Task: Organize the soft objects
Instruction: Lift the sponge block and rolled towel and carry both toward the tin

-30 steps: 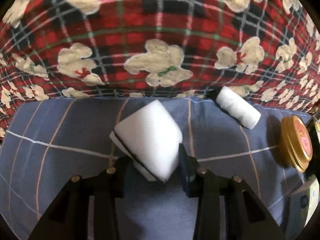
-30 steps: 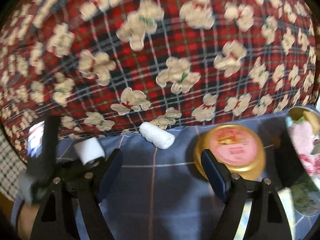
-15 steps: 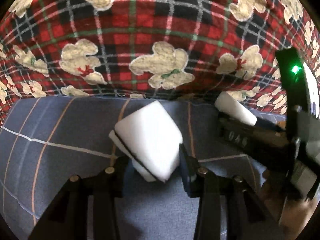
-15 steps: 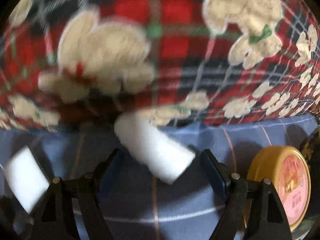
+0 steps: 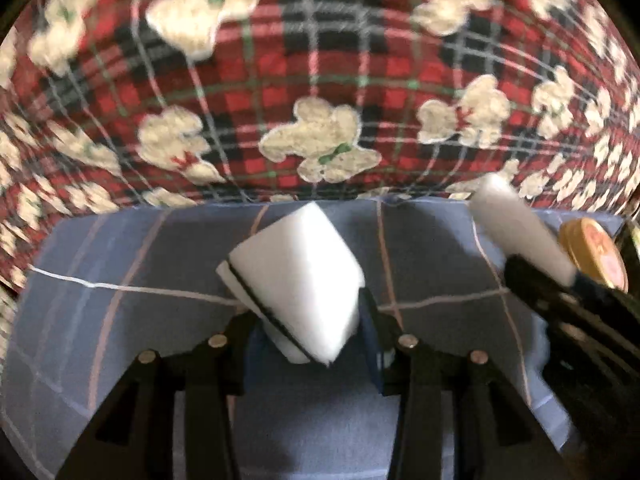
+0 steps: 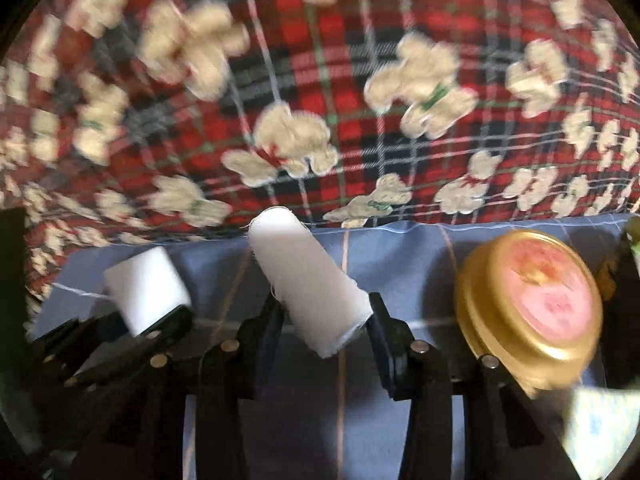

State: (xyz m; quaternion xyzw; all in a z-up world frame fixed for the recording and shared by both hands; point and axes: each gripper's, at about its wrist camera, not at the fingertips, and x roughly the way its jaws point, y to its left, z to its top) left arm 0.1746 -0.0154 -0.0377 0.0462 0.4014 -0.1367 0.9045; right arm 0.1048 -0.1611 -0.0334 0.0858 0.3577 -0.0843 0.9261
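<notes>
My left gripper (image 5: 308,332) is shut on a white sponge block (image 5: 296,280) with a thin black line, held tilted above the blue checked cloth (image 5: 120,320). My right gripper (image 6: 326,320) is shut on a white rolled cloth (image 6: 308,280), which sticks forward between the pads. The roll also shows in the left wrist view (image 5: 520,232), with the right gripper (image 5: 568,300) at the right. The sponge (image 6: 146,288) and left gripper show at the left of the right wrist view.
A gold tin with a pink lid (image 6: 532,308) lies tilted on the blue cloth at the right, also in the left wrist view (image 5: 596,256). A red plaid blanket with cream bears (image 5: 320,80) rises behind the cloth.
My right gripper has closed on the white roll and drawn back from the blanket. My left gripper still holds the sponge, nearly unmoved.
</notes>
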